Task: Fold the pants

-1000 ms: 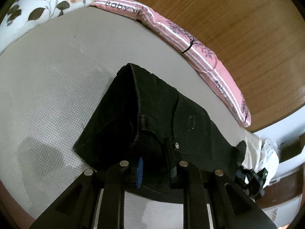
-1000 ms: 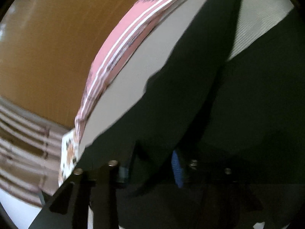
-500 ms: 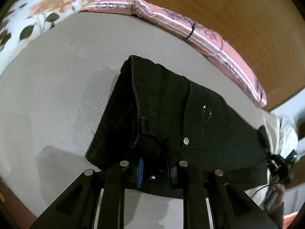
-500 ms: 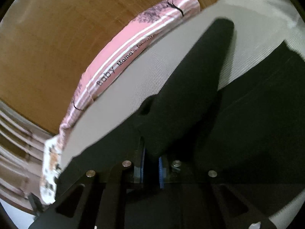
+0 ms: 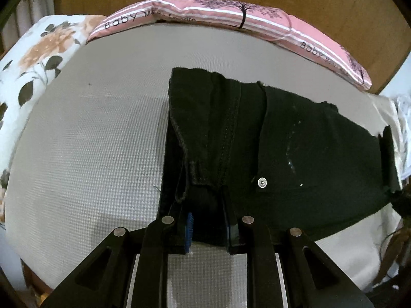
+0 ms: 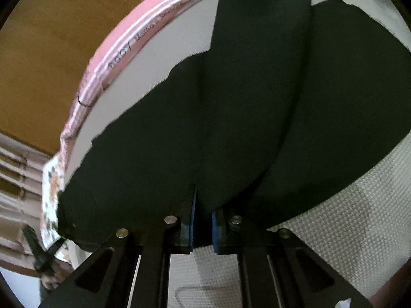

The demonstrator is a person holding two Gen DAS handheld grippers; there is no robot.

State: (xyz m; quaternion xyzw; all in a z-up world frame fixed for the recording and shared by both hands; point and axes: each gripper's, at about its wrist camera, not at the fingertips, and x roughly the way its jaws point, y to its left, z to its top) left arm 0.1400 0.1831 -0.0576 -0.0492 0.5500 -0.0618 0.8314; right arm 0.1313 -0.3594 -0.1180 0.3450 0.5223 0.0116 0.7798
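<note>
Black pants (image 5: pixel 295 154) lie across a grey textured mattress (image 5: pixel 102 141), waistband with a silver button (image 5: pixel 262 182) toward me in the left wrist view. My left gripper (image 5: pixel 208 228) is shut on the near waistband edge. In the right wrist view the pants (image 6: pixel 231 115) fill most of the frame as dark folded cloth. My right gripper (image 6: pixel 204 227) is shut on the near edge of a fold of the pants.
A pink striped pillow (image 5: pixel 231 20) lies along the far edge against a wooden headboard (image 5: pixel 321 5). A floral pillow (image 5: pixel 33 59) sits at the far left. The pink pillow (image 6: pixel 120 46) also shows in the right wrist view.
Both grippers have drawn back and lowered with the cloth. The pants now lie flatter and more spread out on the mattress. The left view has swung toward the headboard.
</note>
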